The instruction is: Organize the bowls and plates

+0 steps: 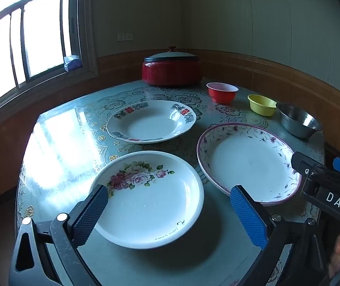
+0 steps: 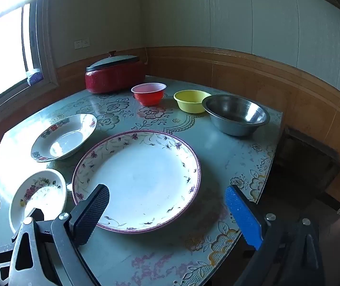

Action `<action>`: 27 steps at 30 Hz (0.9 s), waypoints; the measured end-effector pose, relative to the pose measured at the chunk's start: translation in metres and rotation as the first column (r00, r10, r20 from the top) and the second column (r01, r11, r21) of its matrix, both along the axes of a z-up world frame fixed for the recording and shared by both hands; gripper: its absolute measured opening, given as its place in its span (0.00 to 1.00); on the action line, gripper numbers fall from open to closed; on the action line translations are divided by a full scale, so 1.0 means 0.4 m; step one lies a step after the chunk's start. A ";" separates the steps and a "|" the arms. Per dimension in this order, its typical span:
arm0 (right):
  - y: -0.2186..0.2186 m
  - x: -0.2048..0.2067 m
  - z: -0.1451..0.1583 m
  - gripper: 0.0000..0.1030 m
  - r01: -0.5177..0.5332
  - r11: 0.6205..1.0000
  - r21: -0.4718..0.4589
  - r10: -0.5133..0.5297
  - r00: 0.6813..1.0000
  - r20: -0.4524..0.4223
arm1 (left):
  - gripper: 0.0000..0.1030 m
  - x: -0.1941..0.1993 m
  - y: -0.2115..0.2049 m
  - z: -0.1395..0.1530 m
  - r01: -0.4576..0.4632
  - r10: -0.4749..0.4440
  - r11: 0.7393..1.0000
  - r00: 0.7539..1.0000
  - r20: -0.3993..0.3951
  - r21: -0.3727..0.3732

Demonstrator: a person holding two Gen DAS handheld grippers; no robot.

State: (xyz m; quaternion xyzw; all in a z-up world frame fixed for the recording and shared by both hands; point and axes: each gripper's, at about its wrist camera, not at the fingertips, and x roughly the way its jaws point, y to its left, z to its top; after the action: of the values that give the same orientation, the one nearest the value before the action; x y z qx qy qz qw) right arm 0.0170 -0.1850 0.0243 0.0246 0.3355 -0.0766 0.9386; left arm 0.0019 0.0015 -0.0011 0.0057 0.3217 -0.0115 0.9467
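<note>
Three plates lie on the flowered table. A rose-print plate sits under my left gripper, which hangs open above it with nothing between its pads. A larger purple-rimmed plate lies below my open right gripper, also empty. Farther off rests a plate with red characters. Along the far right stand a red bowl, a yellow bowl and a steel bowl, side by side. The right gripper's body shows at the edge of the left wrist view.
A red lidded pot stands at the table's far edge by the wall. A window is at the left. The table edge drops off to dark floor on the right. Wood panelling runs round the corner.
</note>
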 end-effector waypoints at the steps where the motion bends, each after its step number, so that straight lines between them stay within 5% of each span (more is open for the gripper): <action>1: 0.004 0.000 -0.001 0.97 0.005 1.000 -0.002 -0.005 1.000 -0.002 | 1.00 0.001 0.002 0.000 0.004 -0.004 1.000 1.000 -0.006 -0.005; 27: -0.032 -0.055 0.005 0.97 0.038 0.997 0.063 -0.039 0.999 0.017 | 1.00 -0.027 -0.032 0.011 0.048 -0.048 0.999 0.999 0.000 0.006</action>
State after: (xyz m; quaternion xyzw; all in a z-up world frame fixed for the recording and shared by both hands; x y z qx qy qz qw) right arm -0.0051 -0.1977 0.0265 0.0611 0.3286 -0.0840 0.9387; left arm -0.0087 -0.0113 0.0032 0.0161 0.3216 -0.0331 0.9462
